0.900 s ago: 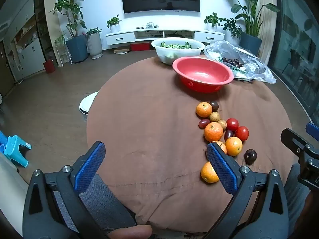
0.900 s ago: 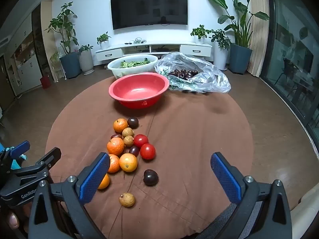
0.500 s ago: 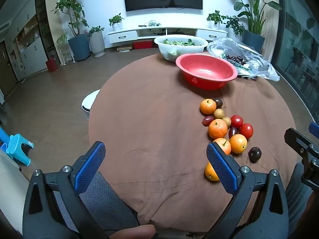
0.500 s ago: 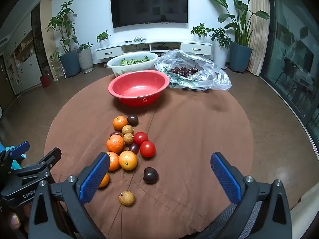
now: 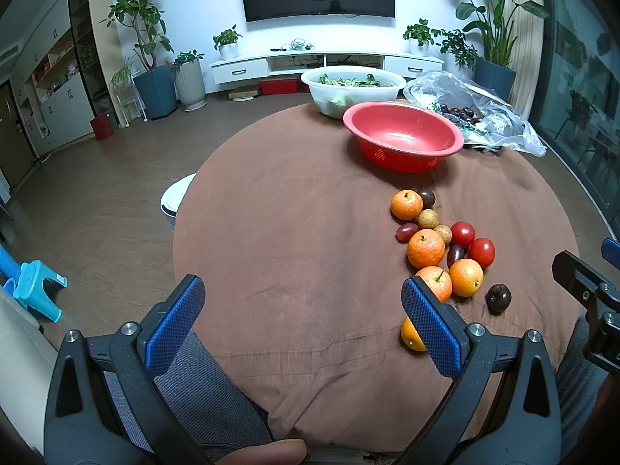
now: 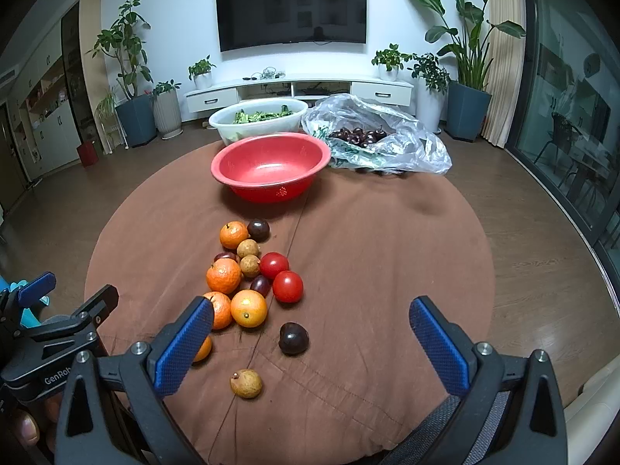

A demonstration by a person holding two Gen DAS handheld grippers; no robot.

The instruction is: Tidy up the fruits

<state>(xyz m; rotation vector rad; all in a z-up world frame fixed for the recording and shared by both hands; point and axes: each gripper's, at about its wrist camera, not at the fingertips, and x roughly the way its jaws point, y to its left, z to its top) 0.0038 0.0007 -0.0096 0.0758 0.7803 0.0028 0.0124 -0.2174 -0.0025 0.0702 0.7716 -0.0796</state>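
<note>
Brown cloth over a round table point(image 6: 387, 271), bearing one loose cluster of fruits point(image 6: 248, 279) toward my left side: oranges, two red tomatoes, dark plums, pale longans. One longan point(image 6: 246, 383) lies apart, nearest me; one dark plum point(image 6: 293, 338) just beyond it.

Left gripper point(image 5: 302, 310): wide, empty, over bare cloth. Right gripper point(image 6: 310, 333): wide, empty, the dark plum between its fingers' lines.

Red basin point(image 6: 271, 168): empty, beyond the cluster; I judge it the likely destination.

Step in hand, as I read it: first pick. I would take an outlying piece first, approach from above and close gently, since round fruit rolls and neighbours touch.

Also present: white basin of greens point(image 6: 257, 116) and plastic bag of dark cherries point(image 6: 372, 139), both behind the red basin; neither blocks the path.
</note>
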